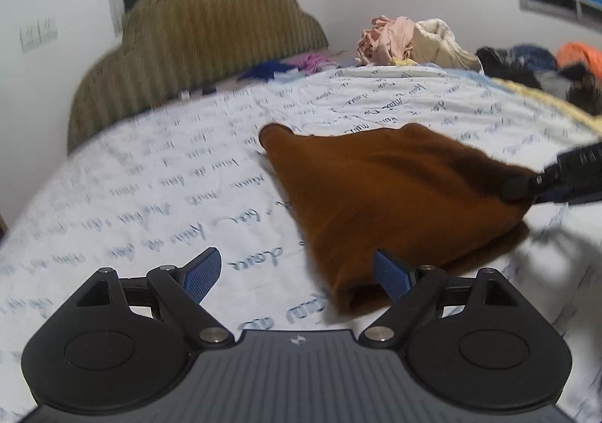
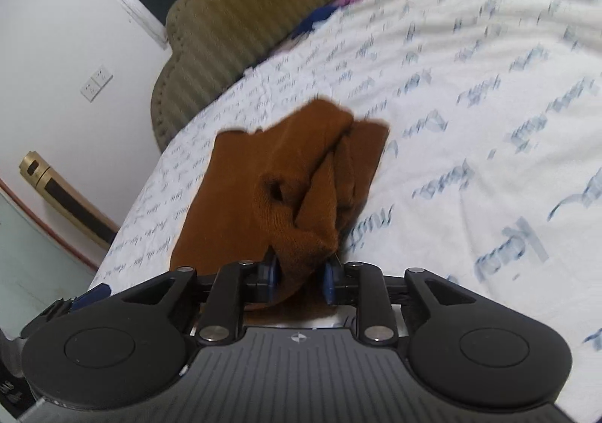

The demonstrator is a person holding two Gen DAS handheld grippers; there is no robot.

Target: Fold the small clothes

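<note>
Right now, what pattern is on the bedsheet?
White bedsheet with blue handwritten script; clearest in left wrist view.

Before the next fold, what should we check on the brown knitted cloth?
1. Right gripper pinches the brown knitted cloth: ok.
2. Left gripper is open and empty, ready to grab: ok.
3. Cloth lies flat: not ok, it is bunched near the right gripper.
4. Near corner is within the left gripper's reach: ok, beside its right finger.
5. White bedsheet with blue writing is bare around the cloth: ok.
</note>
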